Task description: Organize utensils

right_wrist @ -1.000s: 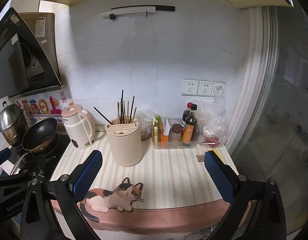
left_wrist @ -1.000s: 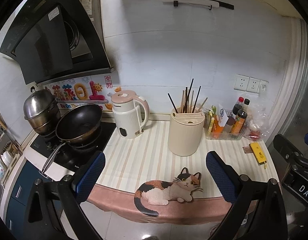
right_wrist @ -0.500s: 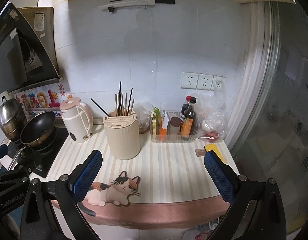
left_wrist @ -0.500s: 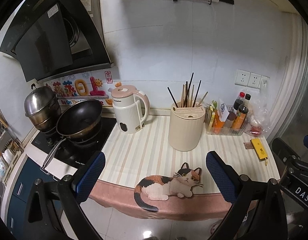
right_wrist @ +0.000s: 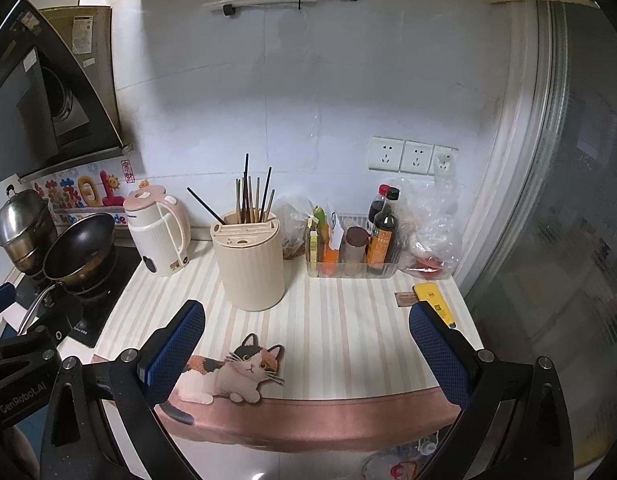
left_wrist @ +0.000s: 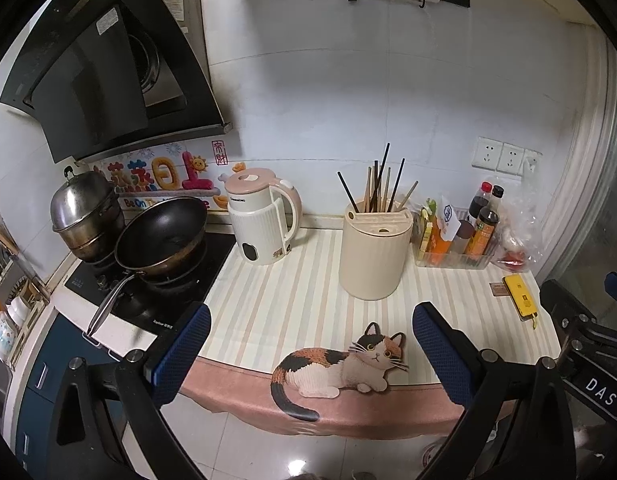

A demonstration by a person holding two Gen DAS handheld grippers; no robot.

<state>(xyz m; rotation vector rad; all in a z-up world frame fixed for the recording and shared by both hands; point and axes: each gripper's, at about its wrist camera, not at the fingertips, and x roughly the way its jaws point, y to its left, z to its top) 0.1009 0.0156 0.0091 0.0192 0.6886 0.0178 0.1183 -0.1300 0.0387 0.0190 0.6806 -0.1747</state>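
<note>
The chopsticks (left_wrist: 378,188) stand bunched in the holder (left_wrist: 374,254), which sits on the striped mat (left_wrist: 276,300) at about 12 o'clock from my right gripper (right_wrist: 306,344) and 1 o'clock from my left gripper (left_wrist: 311,344). One dark stick leans out toward 10 o'clock, away from the rest; the others rise roughly upright from the rear slot. I see no loose utensil on the mat, so this could be a tidy that is finished or one where the bunch is yet to be sorted; I cannot tell which. Both grippers hang off the counter's front edge with their fingers spread wide and nothing between them. The kettle (left_wrist: 262,220) stands at 9 o'clock of the holder, just beside it, and the sauce tray (left_wrist: 452,258) at 3 o'clock, near it. A yellow gadget (left_wrist: 519,295) lies toward 4 o'clock, well apart. The risks I judge from here: the sticks are thin and packed close, so a wide-open jaw closing on one may catch its neighbours and drag several out. The leaning stick could lever the holder if pushed sideways, and the holder looks light enough to tip toward the kettle or the bottles. The mat's overhanging front edge with the cat print (left_wrist: 340,364) could snag a low gripper and tug everything on it.
</note>
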